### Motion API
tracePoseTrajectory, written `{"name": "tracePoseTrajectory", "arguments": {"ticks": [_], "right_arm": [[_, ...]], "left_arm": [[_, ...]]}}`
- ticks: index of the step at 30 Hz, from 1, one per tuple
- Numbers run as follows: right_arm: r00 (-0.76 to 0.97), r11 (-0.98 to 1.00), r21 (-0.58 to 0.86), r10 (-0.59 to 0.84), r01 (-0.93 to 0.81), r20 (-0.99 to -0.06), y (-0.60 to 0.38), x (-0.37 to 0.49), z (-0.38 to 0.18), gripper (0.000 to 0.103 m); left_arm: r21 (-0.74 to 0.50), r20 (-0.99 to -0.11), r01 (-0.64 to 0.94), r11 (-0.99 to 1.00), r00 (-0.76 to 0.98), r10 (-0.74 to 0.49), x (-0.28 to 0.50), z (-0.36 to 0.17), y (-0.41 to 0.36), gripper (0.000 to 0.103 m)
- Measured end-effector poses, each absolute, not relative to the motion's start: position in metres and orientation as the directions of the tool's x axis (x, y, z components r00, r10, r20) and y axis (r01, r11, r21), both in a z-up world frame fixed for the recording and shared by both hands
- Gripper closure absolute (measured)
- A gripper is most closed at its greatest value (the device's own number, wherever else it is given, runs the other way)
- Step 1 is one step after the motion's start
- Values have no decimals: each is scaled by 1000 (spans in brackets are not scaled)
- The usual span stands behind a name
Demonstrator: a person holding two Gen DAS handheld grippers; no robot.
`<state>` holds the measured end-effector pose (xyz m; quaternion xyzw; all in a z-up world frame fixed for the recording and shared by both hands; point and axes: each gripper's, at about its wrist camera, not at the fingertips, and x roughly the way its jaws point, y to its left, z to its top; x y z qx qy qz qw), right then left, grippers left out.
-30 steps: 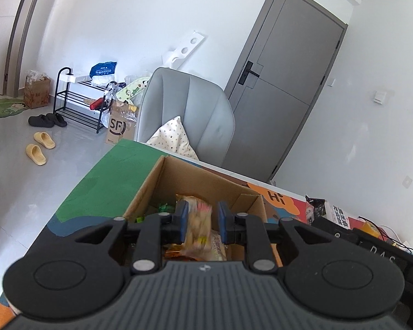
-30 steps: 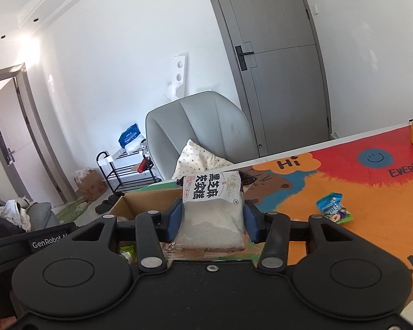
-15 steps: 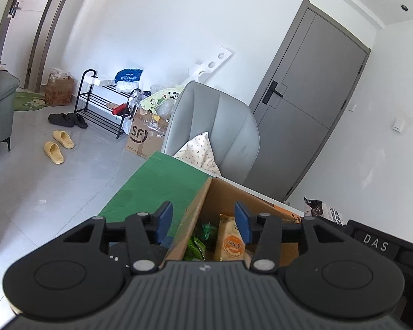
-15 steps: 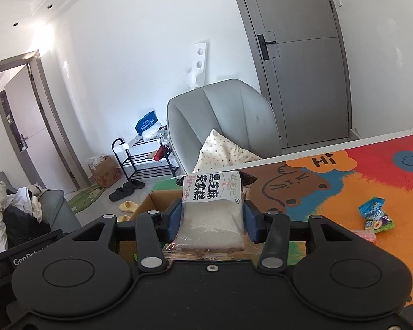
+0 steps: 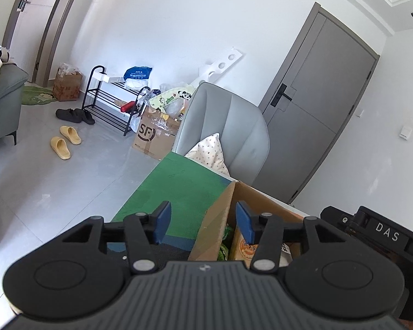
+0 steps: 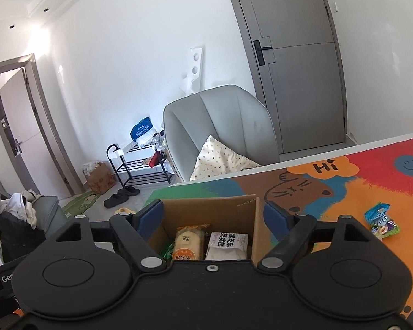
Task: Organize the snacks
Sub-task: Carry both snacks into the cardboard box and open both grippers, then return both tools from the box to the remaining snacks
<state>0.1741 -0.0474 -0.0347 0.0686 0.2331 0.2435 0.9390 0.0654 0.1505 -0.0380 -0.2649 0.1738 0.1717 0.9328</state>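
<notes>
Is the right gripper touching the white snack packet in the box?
Apart. The right wrist view shows the right gripper with jaws opening, nothing between them, and the white snack packet lying below in the cardboard box.

Both my feeds are bright daylight and pretty sharp, glare blooming on the white wall (image 6: 38, 41), fisheye bending and darkening the corners.

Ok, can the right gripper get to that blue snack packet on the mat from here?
Probably yes. The right gripper is empty with jaws opening over the cardboard box; the blue snack packet lies alone on the mat, with nothing between them.
</notes>
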Motion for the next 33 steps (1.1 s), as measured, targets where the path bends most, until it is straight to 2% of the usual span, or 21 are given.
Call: {"name": "tracePoseTrajectory", "arguments": {"ticks": [9, 12, 15, 21, 33], "right_arm": [[787, 888, 294, 453, -354, -420, -89, 170, -43, 17], [792, 893, 310, 437, -325, -427, -104, 170, -47, 12], [797, 898, 319, 423, -304, -432, -119, 168, -49, 12], [806, 906, 326, 399, -271, -438, -148, 165, -52, 8], [832, 920, 327, 348, -216, -432, -200, 161, -52, 2]], "left_arm": [[-402, -400, -378, 834, 892, 212, 69, -33, 123, 34], [-381, -397, -365, 850, 894, 206, 73, -31, 109, 25], [-357, -395, -358, 863, 895, 208, 76, -32, 96, 17], [-324, -422, -354, 877, 884, 201, 87, -33, 69, 15], [-291, -418, -277, 916, 898, 139, 101, -29, 16, 12]]}}
